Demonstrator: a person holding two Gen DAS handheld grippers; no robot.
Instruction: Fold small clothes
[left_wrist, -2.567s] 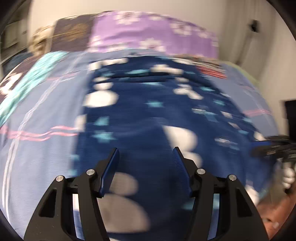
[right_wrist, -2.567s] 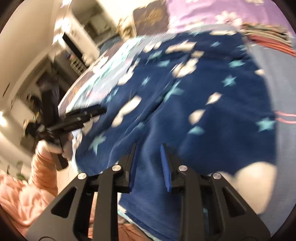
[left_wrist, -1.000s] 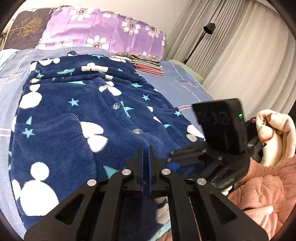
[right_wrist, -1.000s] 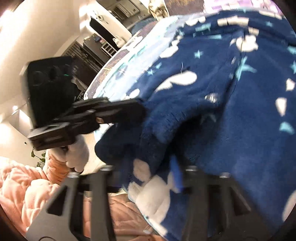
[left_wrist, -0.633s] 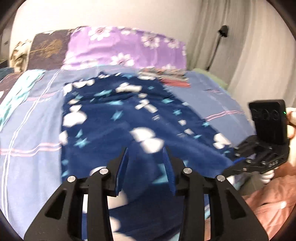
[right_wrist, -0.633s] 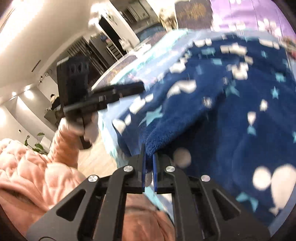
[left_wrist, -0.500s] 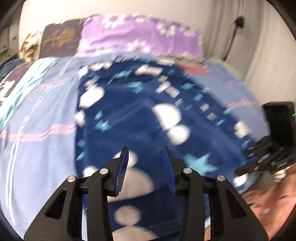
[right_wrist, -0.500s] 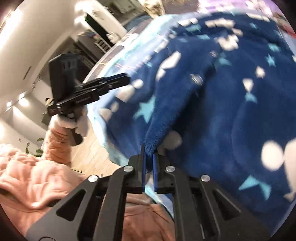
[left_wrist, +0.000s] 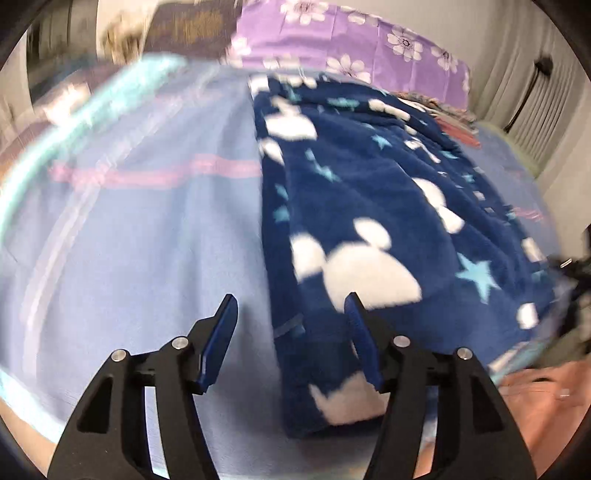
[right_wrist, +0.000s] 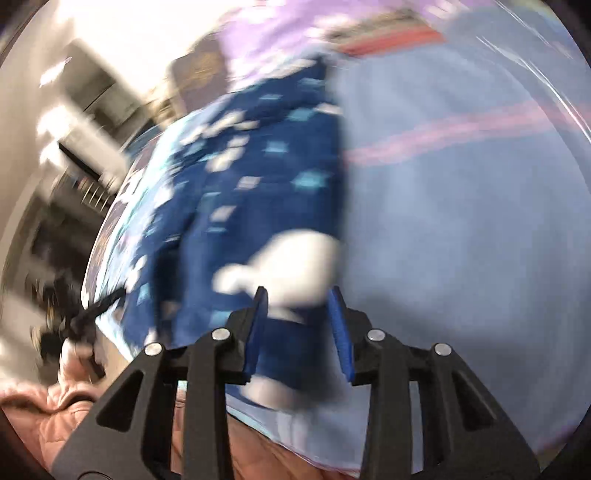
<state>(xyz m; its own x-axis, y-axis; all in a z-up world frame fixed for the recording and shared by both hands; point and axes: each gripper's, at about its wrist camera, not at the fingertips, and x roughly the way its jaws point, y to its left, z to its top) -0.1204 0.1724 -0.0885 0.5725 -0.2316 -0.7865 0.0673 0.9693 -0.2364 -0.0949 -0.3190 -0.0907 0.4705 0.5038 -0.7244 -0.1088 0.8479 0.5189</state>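
left gripper (left_wrist: 290, 332): jaws wide apart, nothing between them
garment (left_wrist: 369, 229): navy fleece with white shapes and pale blue stars, lying ahead and to the right; its near edge sits just under the right finger
bedsheet (left_wrist: 147, 229): light blue with a pink stripe, ahead and to the left
pillow (left_wrist: 332, 40): purple, floral, far ahead
right gripper (left_wrist: 576, 266): blurred dark shape, probably it, far right

Both views fisheye-bowed with dark corners; right view heavily motion-smeared, upper left blown out white; left view evenly lit, garment (left_wrist: 369, 206) soft, left edge streaked, tool (left_wrist: 291, 317) sharp.
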